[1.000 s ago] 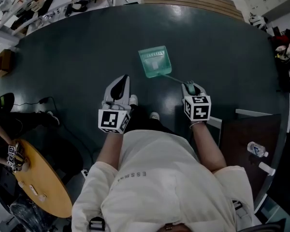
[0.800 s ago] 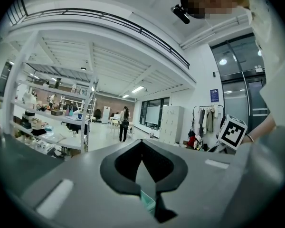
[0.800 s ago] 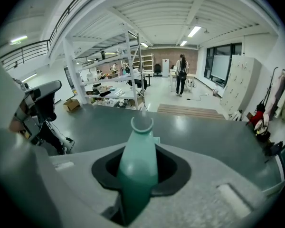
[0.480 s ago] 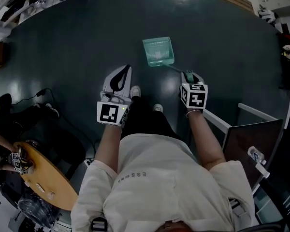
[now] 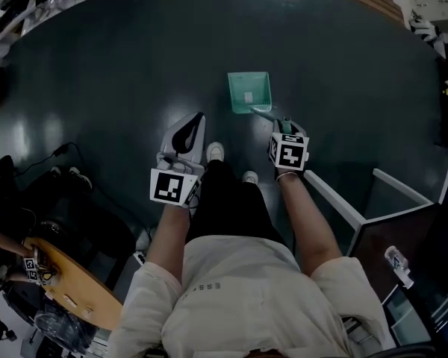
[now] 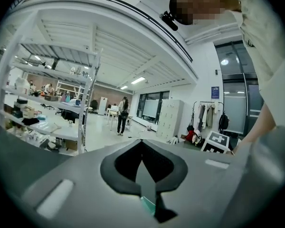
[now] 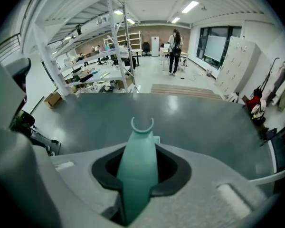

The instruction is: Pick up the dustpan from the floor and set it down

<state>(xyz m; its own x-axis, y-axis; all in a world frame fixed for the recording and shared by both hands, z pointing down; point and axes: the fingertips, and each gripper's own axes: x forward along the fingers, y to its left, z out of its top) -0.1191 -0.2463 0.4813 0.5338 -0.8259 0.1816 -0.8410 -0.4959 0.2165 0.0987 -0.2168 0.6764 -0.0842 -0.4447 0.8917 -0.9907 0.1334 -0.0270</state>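
Spreading across head view: dark green floor [image 5: 119, 66]. Person [image 5: 239, 289] in white shirt at centre, both arms forward. Green dustpan [image 5: 249, 92] ahead of shoes [image 5: 215, 151]; contact with floor unclear. Right gripper [image 5: 284, 123], pointing steeply down, clamped on dustpan's handle [image 7: 137, 170]. Left gripper [image 5: 198, 119] well apart from dustpan, jaws together, empty.

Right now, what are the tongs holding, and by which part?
Right tongs grip the green dustpan by its handle, with the pan end pointing away from them. Left tongs are shut on nothing.
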